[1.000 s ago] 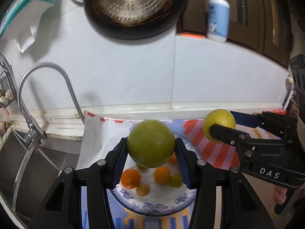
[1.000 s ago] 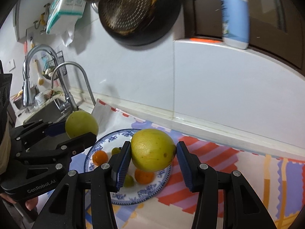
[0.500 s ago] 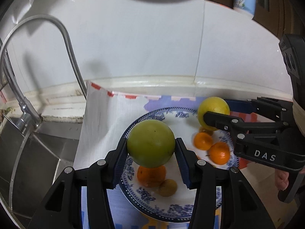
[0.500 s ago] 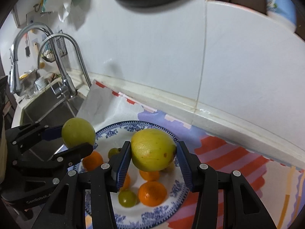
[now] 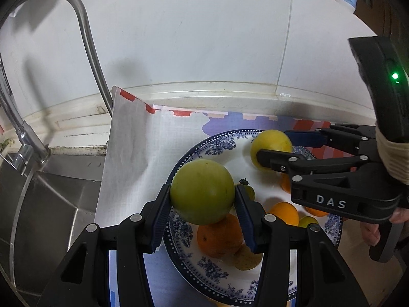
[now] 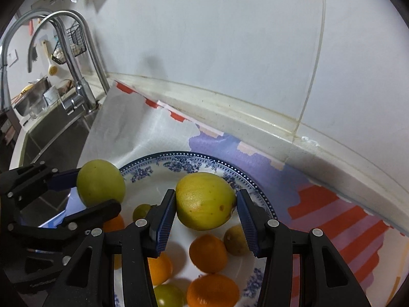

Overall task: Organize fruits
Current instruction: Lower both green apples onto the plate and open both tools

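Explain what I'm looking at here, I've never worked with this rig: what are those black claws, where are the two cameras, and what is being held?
No robot arm: a person carries a two-finger gripper in each hand, each with a fisheye camera looking along its fingers. In the left view, the left gripper is shut on a green fruit; the right gripper appears at that picture's right. In the right view, the right gripper is shut on a yellow fruit. Both hang over a blue-patterned plate of small oranges and greenish fruits, on a striped mat beside a sink.
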Action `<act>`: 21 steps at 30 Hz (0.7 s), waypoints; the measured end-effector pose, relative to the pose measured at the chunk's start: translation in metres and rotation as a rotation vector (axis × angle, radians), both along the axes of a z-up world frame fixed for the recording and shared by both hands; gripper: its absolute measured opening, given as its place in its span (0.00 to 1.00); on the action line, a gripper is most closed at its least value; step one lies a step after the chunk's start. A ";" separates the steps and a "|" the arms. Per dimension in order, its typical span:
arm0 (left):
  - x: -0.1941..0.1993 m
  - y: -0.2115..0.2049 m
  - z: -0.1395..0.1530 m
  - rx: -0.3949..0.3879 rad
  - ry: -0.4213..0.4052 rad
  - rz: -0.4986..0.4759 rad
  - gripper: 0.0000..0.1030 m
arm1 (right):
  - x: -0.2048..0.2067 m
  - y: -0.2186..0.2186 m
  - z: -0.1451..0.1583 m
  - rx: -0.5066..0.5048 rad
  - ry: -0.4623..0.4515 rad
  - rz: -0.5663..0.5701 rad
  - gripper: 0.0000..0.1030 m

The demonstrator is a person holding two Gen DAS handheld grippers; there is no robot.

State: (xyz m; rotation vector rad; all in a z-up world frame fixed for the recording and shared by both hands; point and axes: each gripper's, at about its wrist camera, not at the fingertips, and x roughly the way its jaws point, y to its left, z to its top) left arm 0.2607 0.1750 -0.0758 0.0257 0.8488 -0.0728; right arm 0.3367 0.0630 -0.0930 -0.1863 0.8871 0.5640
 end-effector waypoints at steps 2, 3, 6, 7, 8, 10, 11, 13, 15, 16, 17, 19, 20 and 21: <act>0.002 0.001 -0.001 0.008 0.004 0.002 0.47 | 0.001 0.002 -0.003 -0.011 0.002 0.004 0.48; 0.004 0.002 -0.002 0.007 0.007 0.003 0.47 | 0.002 0.003 -0.005 -0.016 0.005 0.005 0.48; 0.010 0.004 -0.005 0.008 0.018 0.003 0.47 | 0.002 0.004 -0.005 -0.018 0.001 0.004 0.48; 0.012 0.004 -0.007 0.009 0.026 -0.001 0.47 | 0.002 0.004 -0.005 -0.017 0.002 0.003 0.48; 0.015 0.003 -0.008 0.009 0.038 -0.009 0.47 | 0.003 0.004 -0.005 -0.016 0.004 0.002 0.48; 0.020 0.002 -0.012 0.004 0.061 -0.037 0.47 | 0.003 0.004 -0.005 -0.015 0.007 0.001 0.48; 0.022 0.001 -0.014 0.006 0.073 -0.040 0.47 | 0.002 0.004 -0.005 -0.014 0.009 -0.001 0.48; 0.022 0.001 -0.015 0.009 0.069 -0.040 0.48 | 0.003 0.003 -0.005 -0.015 0.011 0.000 0.48; 0.024 0.002 -0.017 -0.005 0.081 -0.039 0.48 | 0.003 0.003 -0.005 -0.016 0.010 0.002 0.48; 0.024 0.003 -0.018 -0.009 0.083 -0.040 0.48 | 0.002 0.003 -0.005 -0.017 0.008 0.002 0.48; 0.024 0.002 -0.018 -0.005 0.082 -0.046 0.48 | 0.002 0.004 -0.005 -0.019 0.007 0.002 0.48; 0.024 0.000 -0.018 0.005 0.080 -0.053 0.48 | 0.002 0.004 -0.005 -0.020 0.005 0.004 0.48; 0.024 -0.001 -0.017 0.006 0.078 -0.054 0.51 | 0.002 0.003 -0.004 -0.015 0.005 0.006 0.48; 0.023 -0.001 -0.017 0.006 0.074 -0.051 0.53 | 0.001 0.003 -0.003 -0.006 0.008 0.008 0.49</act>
